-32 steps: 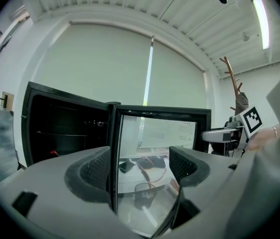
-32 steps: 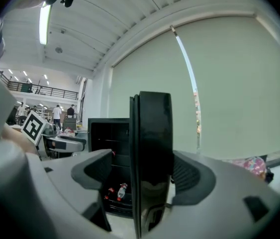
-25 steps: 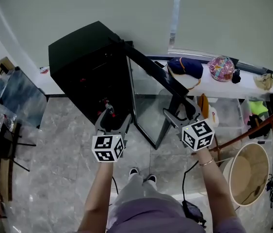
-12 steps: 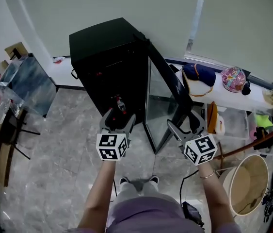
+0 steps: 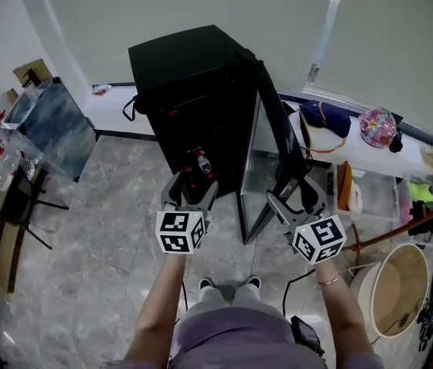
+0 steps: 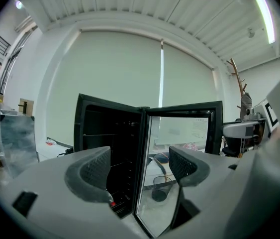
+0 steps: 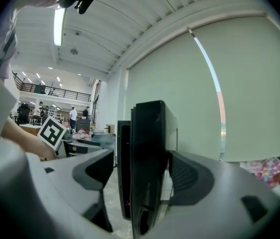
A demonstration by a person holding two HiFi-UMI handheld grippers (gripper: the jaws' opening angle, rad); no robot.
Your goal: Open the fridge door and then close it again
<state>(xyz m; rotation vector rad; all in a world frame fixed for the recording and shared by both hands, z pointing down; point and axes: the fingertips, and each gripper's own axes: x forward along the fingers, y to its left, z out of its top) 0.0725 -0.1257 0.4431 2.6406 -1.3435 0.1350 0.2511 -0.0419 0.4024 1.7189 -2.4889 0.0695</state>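
The fridge (image 5: 174,68) is standing on the floor (image 5: 108,206) against the wall (image 5: 201,6). Its glass door (image 5: 276,129) is hanging wide open toward the person, so the opening half looks done and the closing half is what remains.

The right claw (image 5: 296,197) is hovering just beside the door's free edge, pointing almost level. Its jaws are wide but closing, and in the right gripper view the edge is lining up in the gap between them, with neither pad pressing on it. That placement is likely setting up a hold or a push to swing the door back.

The left claw (image 5: 189,184) is hovering wide and empty in front of the dark interior, touching nothing. It is probably just keeping out of the door's path.
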